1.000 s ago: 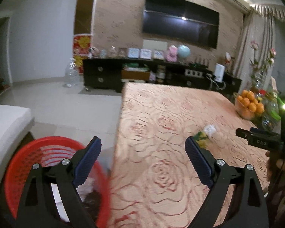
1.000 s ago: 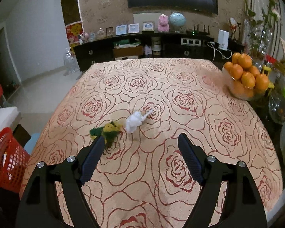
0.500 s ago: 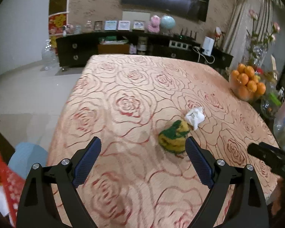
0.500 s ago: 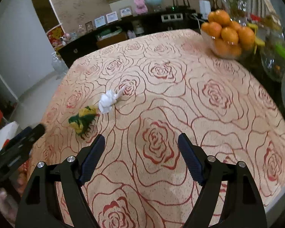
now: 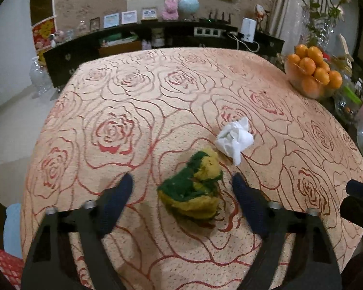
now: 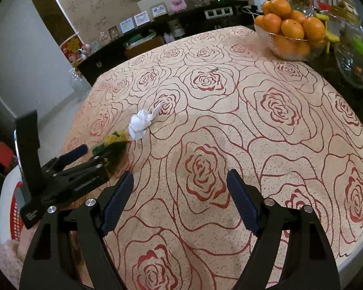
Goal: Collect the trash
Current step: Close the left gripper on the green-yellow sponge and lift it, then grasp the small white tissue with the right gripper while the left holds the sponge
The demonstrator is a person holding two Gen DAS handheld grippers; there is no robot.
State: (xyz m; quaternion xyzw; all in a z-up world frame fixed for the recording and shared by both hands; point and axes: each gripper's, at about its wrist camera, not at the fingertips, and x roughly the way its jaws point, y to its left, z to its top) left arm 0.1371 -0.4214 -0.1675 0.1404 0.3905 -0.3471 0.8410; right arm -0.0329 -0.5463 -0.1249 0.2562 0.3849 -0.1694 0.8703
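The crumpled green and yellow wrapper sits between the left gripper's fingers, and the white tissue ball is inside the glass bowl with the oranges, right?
Not quite. The crumpled white tissue ball lies on the rose-patterned tablecloth just beyond the crumpled green and yellow wrapper, far from the glass bowl of oranges. The left wrist view shows it. The wrapper does sit between the closing left gripper's fingers.

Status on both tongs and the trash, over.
Left tongs closing around the green-yellow wad, pads not on it yet. Right tongs open, empty, over the table. White tissue lies just beyond the wad. Nothing in the way.
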